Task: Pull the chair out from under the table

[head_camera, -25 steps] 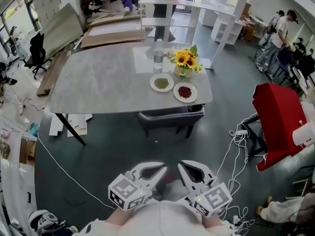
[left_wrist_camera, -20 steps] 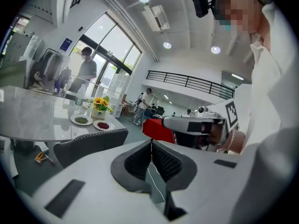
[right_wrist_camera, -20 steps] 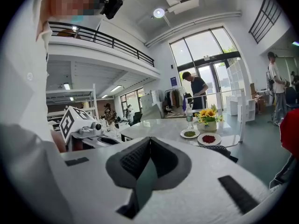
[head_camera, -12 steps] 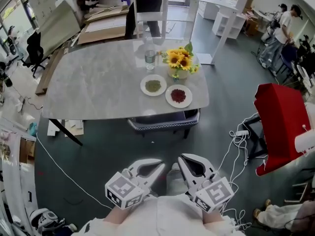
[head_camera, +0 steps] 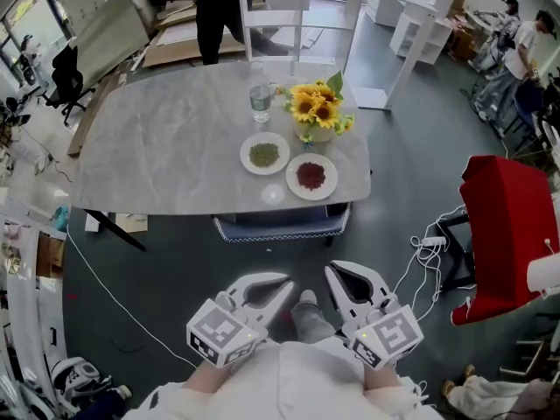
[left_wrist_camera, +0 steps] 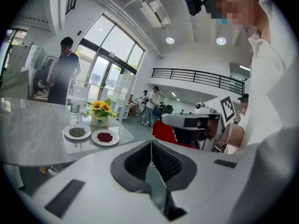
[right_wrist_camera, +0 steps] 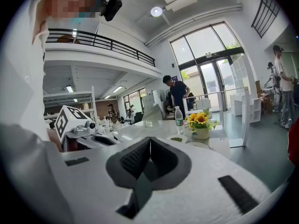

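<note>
The chair [head_camera: 282, 226], dark with a checked trim along its seat edge, is tucked under the near side of the grey marble table [head_camera: 157, 156]; only its front edge shows. My left gripper [head_camera: 287, 282] and right gripper [head_camera: 332, 271] are held side by side low in the head view, well short of the chair, touching nothing. Both are shut and empty: in the left gripper view [left_wrist_camera: 150, 144] and the right gripper view [right_wrist_camera: 149, 146] the dark pads meet with nothing between them. Each gripper points toward the table.
On the table stand a water bottle [head_camera: 260, 99], a vase of sunflowers [head_camera: 317, 112], a plate of green grains [head_camera: 264, 154] and one of red [head_camera: 310, 176]. A red-covered object [head_camera: 512, 226] and floor cables [head_camera: 420, 261] lie right. A person [head_camera: 214, 16] stands beyond the table.
Both grippers have travelled toward the table, which with the chair now sits closer and lower in the head view. The jaws stayed shut. The person beyond the table has walked left.
</note>
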